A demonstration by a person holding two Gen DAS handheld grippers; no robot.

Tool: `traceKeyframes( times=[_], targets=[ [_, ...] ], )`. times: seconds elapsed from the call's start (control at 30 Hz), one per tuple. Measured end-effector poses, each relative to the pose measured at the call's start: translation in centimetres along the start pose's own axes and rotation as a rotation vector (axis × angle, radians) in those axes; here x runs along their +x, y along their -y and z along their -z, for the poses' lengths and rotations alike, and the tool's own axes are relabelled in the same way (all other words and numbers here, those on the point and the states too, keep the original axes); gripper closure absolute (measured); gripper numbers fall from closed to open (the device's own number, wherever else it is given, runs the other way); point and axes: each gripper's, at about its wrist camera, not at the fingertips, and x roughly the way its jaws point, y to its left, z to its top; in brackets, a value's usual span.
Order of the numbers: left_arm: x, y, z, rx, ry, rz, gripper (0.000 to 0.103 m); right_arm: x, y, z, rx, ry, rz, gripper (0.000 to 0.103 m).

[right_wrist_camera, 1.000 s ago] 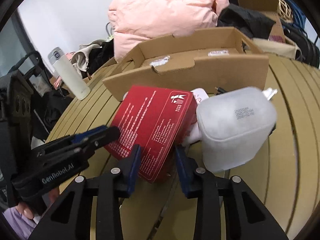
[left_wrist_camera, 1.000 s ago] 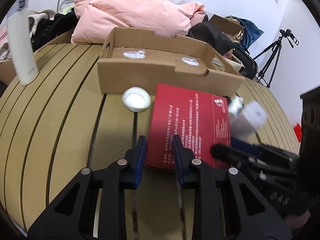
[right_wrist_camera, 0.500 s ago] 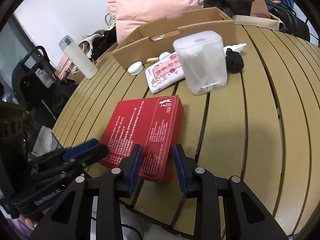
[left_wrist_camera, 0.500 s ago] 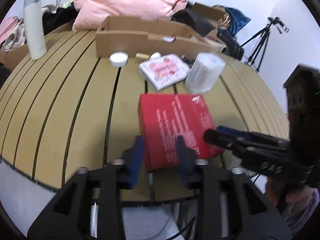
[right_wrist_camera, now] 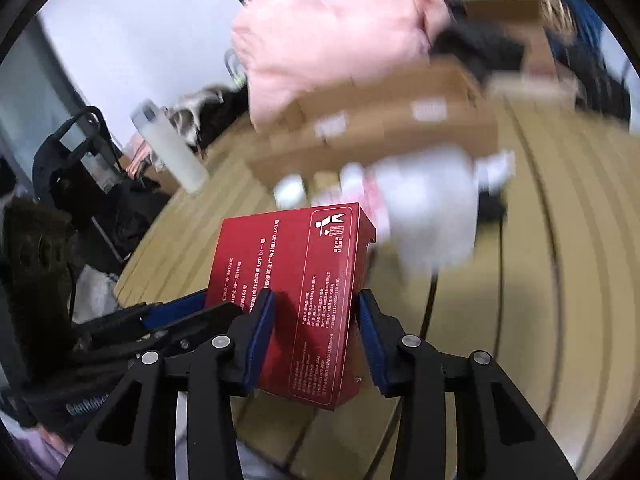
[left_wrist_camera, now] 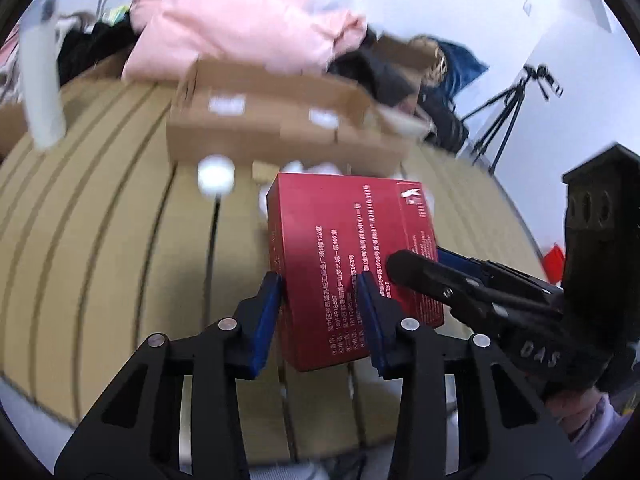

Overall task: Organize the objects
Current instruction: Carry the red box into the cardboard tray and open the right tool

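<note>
Red box [left_wrist_camera: 352, 248]: flat carton printed with white text, held above the slatted wooden table [left_wrist_camera: 100, 248] near its front edge, tilted. Both tools grip it at its near end.
Left gripper [left_wrist_camera: 320, 312]: blue-padded fingers clamped on the red box's near left corner, one pad on the side face, the other on the printed top.
Right gripper [right_wrist_camera: 316, 320]: jaws set around the near right part of the red box; the left pad presses the printed face, the right pad sits at the box's edge, so it reads as clamped on the box.
Cardboard tray [left_wrist_camera: 280, 120]: shallow open-topped carton at the far side of the table. White labels show on its inner floor; whether anything else lies in it cannot be told through the blur.
White round lid [left_wrist_camera: 216, 172]: on the table just in front of the tray's left end.
Translucent plastic container [right_wrist_camera: 432, 208]: blurred, standing behind the red box in the right wrist view; contents unreadable.
Pink-and-white packet [right_wrist_camera: 372, 196]: partly hidden between the container and the red box.
White flask [left_wrist_camera: 40, 80]: upright at the table's far left.
Pink duvet [left_wrist_camera: 240, 24]: heaped behind the tray.
Tripod [left_wrist_camera: 516, 108]: standing by the wall on the right.
</note>
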Motion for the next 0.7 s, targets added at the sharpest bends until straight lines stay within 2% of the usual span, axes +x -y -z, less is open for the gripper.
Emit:
traceKeyframes(
  times=[0.1, 0.17, 0.23, 0.27, 0.33, 0.37, 0.47, 0.5, 0.57, 0.63, 0.67, 0.7],
  targets=[
    [1.0, -1.3, -6.3, -0.005, 0.01, -0.009, 0.068, 0.7, -1.0, -6.1, -0.082, 0.029, 0.034, 0.058],
    [3.1, -2.9, -10.9, -0.028, -0.025, -0.008, 0.068, 2.6, -1.1, -10.6, -0.087, 0.011, 0.028, 0.058],
    [5.7, -4.4, -14.6, -0.014, -0.058, 0.021, 0.068, 5.3, -0.6, -15.1, -0.071, 0.007, 0.039, 0.058],
    [7.0, -5.1, -16.0, -0.011, -0.074, 0.017, 0.068, 7.2, 0.0, -17.5, -0.053, 0.003, 0.058, 0.058],
    [10.0, -7.2, -19.0, -0.03, -0.122, 0.002, 0.068, 10.6, 0.7, -20.0, -0.033, -0.036, 0.068, 0.058],
    [11.0, -8.3, -20.2, -0.063, -0.128, -0.019, 0.071, 12.6, 1.2, -21.4, -0.01, -0.065, 0.068, 0.058],
    [14.2, -10.3, -22.4, -0.027, -0.147, -0.141, 0.074, 18.3, 2.0, -23.9, 0.017, -0.131, 0.089, 0.058],
    [15.0, -11.2, -22.9, -0.031, -0.138, -0.2, 0.073, 20.3, 2.1, -24.4, 0.019, -0.155, 0.087, 0.058],
    [16.2, -12.8, -22.8, -0.07, -0.152, -0.252, 0.065, 22.8, 2.4, -24.9, 0.031, -0.179, 0.081, 0.058],
    [16.2, -13.5, -22.4, -0.088, -0.151, -0.195, 0.063, 25.0, 2.6, -24.9, 0.052, -0.211, 0.103, 0.058],
    [15.7, -13.6, -22.1, -0.082, -0.131, -0.182, 0.061, 25.7, 2.8, -24.8, 0.065, -0.236, 0.089, 0.058],
    [15.2, -13.4, -21.7, -0.072, -0.106, -0.173, 0.055, 26.0, 2.9, -24.4, 0.079, -0.256, 0.059, 0.058]
  ],
)
